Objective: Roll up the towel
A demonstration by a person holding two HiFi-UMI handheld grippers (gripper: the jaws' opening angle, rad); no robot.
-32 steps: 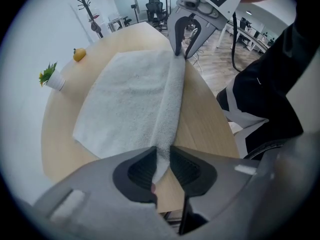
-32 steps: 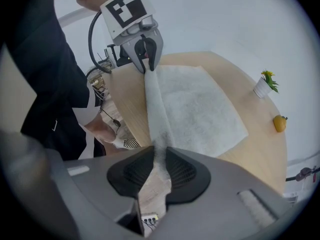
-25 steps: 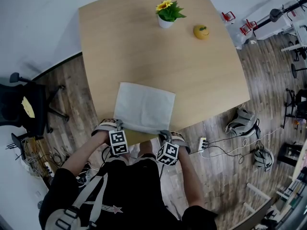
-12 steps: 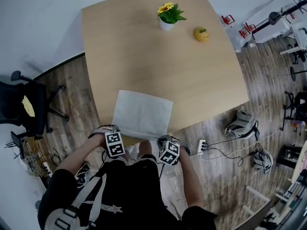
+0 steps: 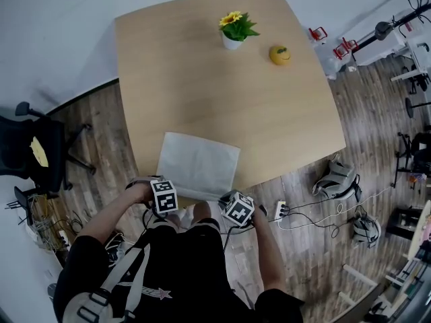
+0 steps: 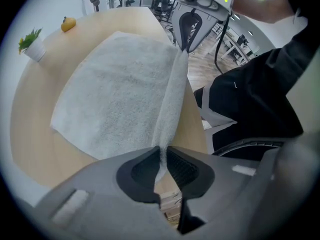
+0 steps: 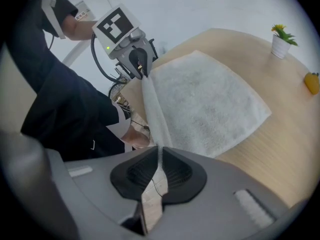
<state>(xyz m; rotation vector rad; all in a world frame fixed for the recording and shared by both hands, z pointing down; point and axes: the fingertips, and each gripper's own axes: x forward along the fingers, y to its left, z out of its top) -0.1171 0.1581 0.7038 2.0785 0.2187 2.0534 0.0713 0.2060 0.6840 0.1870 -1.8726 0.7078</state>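
Light wood table (image 5: 202,73), rounded corners, stands on brown plank floor (image 5: 377,133); plain white surface (image 5: 54,32) at top & left, curved edge where it meets the planks. Black office chair (image 5: 20,147) at left w/ yellow patch on seat. Rt side: white power strip (image 5: 280,210) + loose cables (image 5: 323,215) on floor, white equip. frames (image 5: 363,39) upper rt; light soft, even.

The towel (image 5: 199,165) is pale grey-white on a light wood table (image 5: 202,79). At twelve o'clock, a plant (image 5: 233,29) — yellow flower, green leaves, white pot. At one, an orange-yellow fruit (image 5: 280,54). The left gripper (image 6: 162,156) and right gripper (image 7: 159,156) are grey with black pads.
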